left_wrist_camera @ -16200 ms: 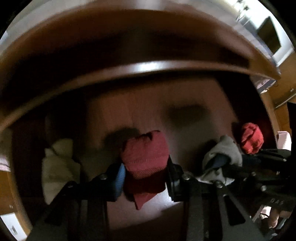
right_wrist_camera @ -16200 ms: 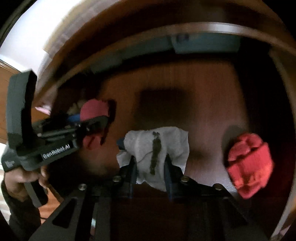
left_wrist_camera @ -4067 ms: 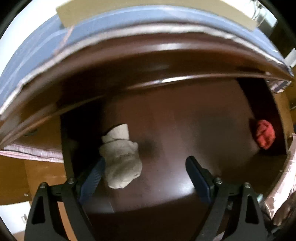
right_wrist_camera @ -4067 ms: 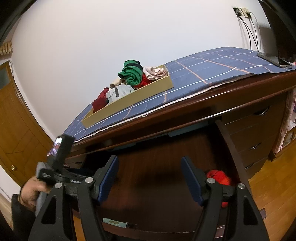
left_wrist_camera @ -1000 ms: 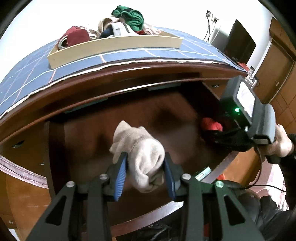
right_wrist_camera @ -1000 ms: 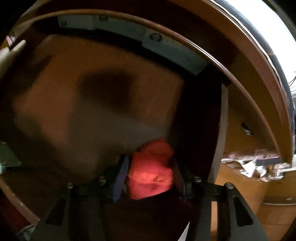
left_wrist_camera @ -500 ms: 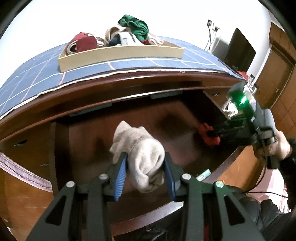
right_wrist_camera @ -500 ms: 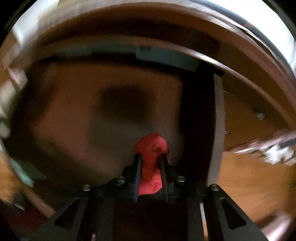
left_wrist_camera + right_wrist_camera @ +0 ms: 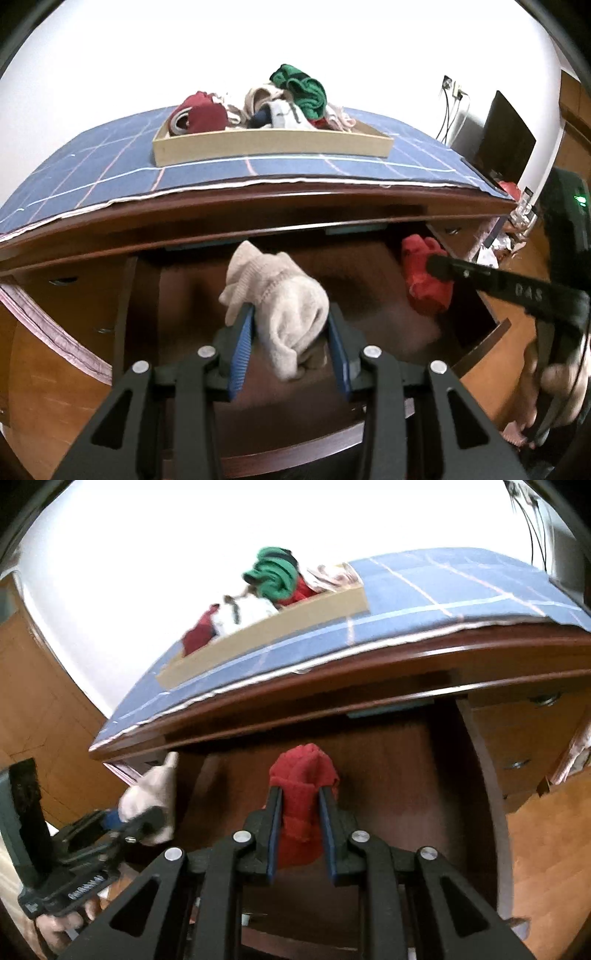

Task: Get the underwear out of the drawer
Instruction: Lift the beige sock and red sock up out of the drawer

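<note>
Both grippers clamp garments above the open drawer point(image 9: 476, 343), left gripper point(image 9: 290, 332) on beige bundle point(image 9: 280, 295), right gripper point(image 9: 301, 827) on red bundle point(image 9: 303, 775); tray point(image 9: 273, 146) drop remains.

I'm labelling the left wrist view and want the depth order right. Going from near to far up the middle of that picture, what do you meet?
left gripper shut on the beige bundle → open drawer → blue checked cloth → cardboard tray of clothes → white wall.

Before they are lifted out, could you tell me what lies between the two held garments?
In the left wrist view, only bare drawer floor lies between the cream garment and red garment.
</note>
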